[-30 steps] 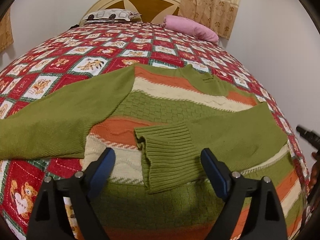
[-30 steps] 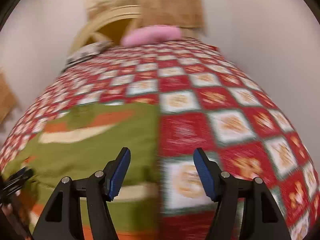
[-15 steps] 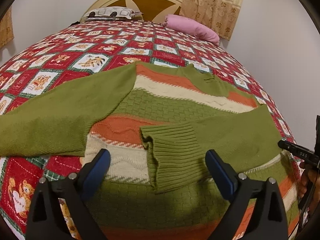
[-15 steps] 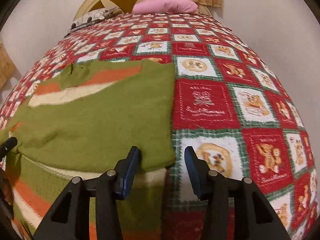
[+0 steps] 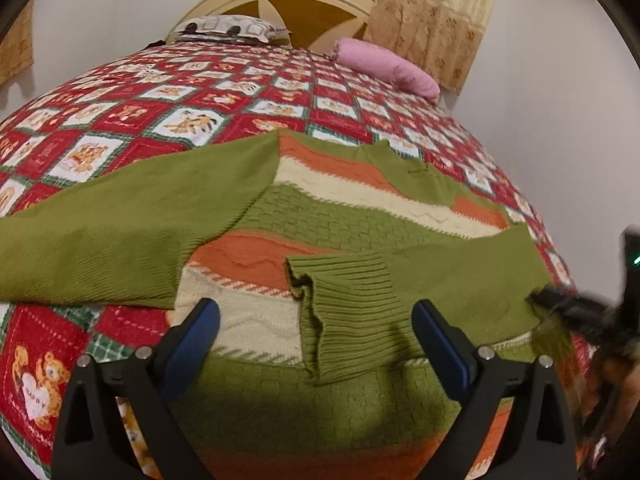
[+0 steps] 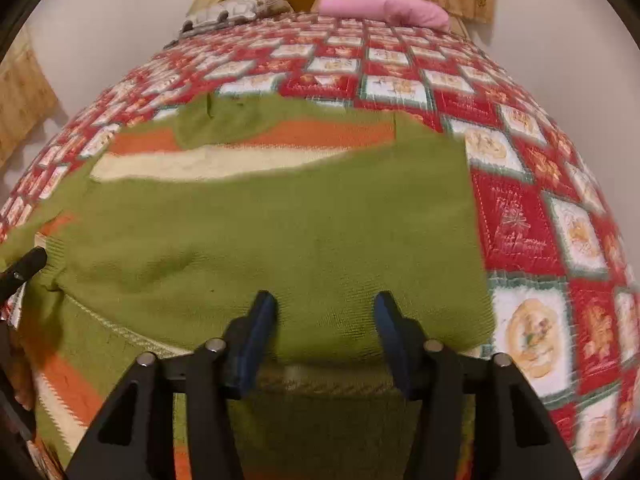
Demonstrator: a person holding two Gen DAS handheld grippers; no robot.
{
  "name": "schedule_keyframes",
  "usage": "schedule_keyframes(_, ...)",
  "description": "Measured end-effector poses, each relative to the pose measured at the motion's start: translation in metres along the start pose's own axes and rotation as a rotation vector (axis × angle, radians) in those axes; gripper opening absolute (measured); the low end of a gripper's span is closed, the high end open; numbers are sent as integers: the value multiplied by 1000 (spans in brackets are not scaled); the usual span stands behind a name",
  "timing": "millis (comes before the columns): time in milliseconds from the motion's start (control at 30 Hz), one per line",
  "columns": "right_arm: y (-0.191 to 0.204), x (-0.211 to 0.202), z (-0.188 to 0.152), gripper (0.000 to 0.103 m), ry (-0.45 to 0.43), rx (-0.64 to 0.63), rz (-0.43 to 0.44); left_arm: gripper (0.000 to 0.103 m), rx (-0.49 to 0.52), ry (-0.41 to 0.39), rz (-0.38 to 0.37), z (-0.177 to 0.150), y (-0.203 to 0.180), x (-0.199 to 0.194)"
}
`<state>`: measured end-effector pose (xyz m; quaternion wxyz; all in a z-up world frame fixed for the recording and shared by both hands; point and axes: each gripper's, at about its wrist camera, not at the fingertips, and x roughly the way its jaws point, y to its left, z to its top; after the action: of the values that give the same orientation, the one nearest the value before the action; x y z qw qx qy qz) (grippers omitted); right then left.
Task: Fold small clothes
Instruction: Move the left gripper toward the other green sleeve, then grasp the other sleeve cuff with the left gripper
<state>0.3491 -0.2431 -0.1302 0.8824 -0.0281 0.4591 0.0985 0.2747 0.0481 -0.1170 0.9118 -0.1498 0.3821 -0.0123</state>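
Heart on bear square (image 5: pixel 38 394): lettering — too small to read.
Red quilt square (image 6: pixel 516 220): cursive embroidery — blurred, not legible.
Elsewhere: no readable text.

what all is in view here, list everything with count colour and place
sweater: one, green with orange and cream stripes, flat on the quilt, one sleeve folded across the body, the other still spread out
quilt: one, red and white bear patchwork, covering the bed
pink pillow: one, at the head of the bed
patterned pillow: one, grey and white, by the headboard
headboard: one, cream and brown, against the wall
curtain: beige, behind the bed
left tool: black with blue pads, open, over the folded sleeve's cuff
right tool: black with blue pads, open, jaws just opening, astride the folded sleeve
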Motion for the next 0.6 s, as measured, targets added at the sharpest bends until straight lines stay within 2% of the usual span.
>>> schedule_keyframes(133, 1, -9, -4, 55, 6, -13, -11, 103, -64, -6, 21, -5, 15, -16)
schedule_keyframes(267, 17, -19, -2, 56, 30, -56, -84, 103, -94, 5, 21, -12, 31, -35)
schedule_keyframes(433, 69, -34, 11, 58, -29, -141, 16, 103, -7, -41, 129, -16, 50, -70)
schedule_keyframes(500, 94, -33, 15, 62, -40, -179, 56, 103, 9, -52, 177, -16, 64, -81)
schedule_keyframes(600, 125, -21, 16, 62, -50, -197, 103, 103, 13, -63, 257, -15, 93, -95)
